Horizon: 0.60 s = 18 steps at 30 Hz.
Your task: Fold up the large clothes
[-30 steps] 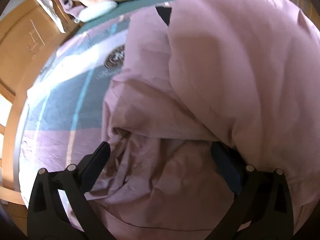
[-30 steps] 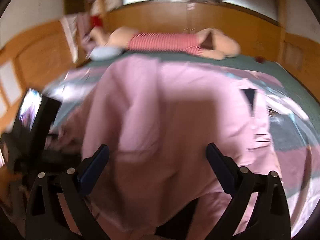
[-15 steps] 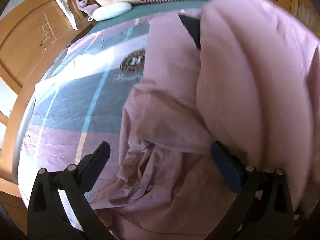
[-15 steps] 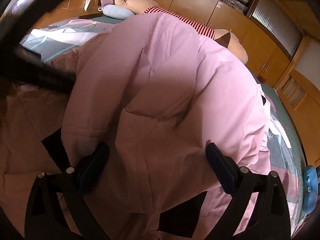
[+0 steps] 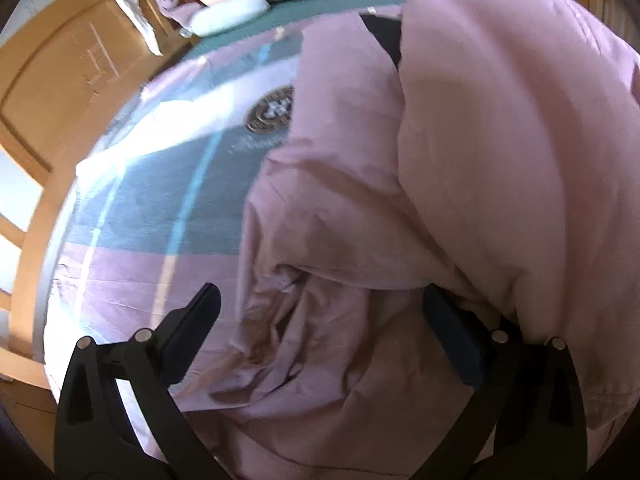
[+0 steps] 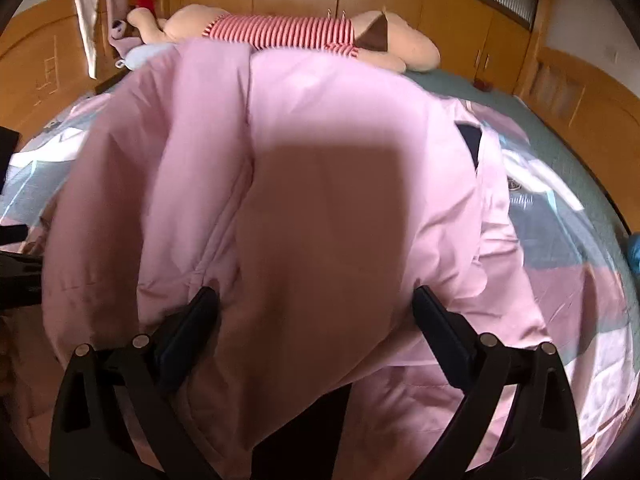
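Nearest the left wrist camera, the left gripper [image 5: 320,316] has its two black fingers spread wide, with crumpled folds of the pink coat [image 5: 460,168] lying between them; neither finger is pressed on the cloth, though the right-hand finger sits right under a bulging fold. Close to the right wrist camera, the right gripper [image 6: 316,312] is likewise wide, and a puffy mound of the pink coat [image 6: 320,168] swells up between its fingers and touches both of them, with nothing pinched. A square shadow falls on that mound. The coat lies spread on the bed, over a bedsheet [image 5: 152,208] with teal, pale blue and lilac blocks and a round crest [image 5: 270,110] just beside the coat's edge. A dark patch of lining [image 6: 472,140] shows at the coat's far right edge in the right view. Beyond the coat, a large stuffed toy [image 6: 288,32] in a red-and-white striped top lies across the head of the bed, with a pale blue pillow [image 5: 228,14] near it. Wooden cabinets [image 6: 452,12] line the wall behind.
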Motion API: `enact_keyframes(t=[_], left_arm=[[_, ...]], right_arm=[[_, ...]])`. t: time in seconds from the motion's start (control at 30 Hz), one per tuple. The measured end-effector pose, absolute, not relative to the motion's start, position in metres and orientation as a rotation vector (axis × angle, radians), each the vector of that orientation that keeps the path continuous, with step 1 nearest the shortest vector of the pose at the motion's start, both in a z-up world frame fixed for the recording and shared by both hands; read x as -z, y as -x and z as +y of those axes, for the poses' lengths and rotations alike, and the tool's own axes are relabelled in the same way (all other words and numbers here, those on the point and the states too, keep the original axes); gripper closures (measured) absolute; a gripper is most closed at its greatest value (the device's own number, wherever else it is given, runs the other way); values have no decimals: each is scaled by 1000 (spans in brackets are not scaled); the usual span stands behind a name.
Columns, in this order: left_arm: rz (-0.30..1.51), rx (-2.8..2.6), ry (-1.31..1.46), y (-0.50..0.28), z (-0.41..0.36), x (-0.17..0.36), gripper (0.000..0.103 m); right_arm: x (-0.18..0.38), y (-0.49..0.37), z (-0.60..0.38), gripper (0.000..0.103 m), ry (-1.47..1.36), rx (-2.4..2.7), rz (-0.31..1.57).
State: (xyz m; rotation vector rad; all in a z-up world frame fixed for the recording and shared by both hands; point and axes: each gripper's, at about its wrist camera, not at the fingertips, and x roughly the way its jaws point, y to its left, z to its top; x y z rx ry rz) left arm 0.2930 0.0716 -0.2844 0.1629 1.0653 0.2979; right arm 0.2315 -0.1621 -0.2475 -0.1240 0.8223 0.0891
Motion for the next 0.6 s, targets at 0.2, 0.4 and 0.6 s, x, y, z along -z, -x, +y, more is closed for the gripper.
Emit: enact_keyframes(t=[0.2,0.4,0.6], left_arm=[[1046,-294,-223,-293,64,284,2],[1063,-285,-209,-289,59,287,2],[1010,-297,-187,-282,63,275,2]], right_arm=[[224,-210,-167,5,69,-84,683],[230,-218,-185,4,15,8,730],[245,-229,-176,1,76,10,793]])
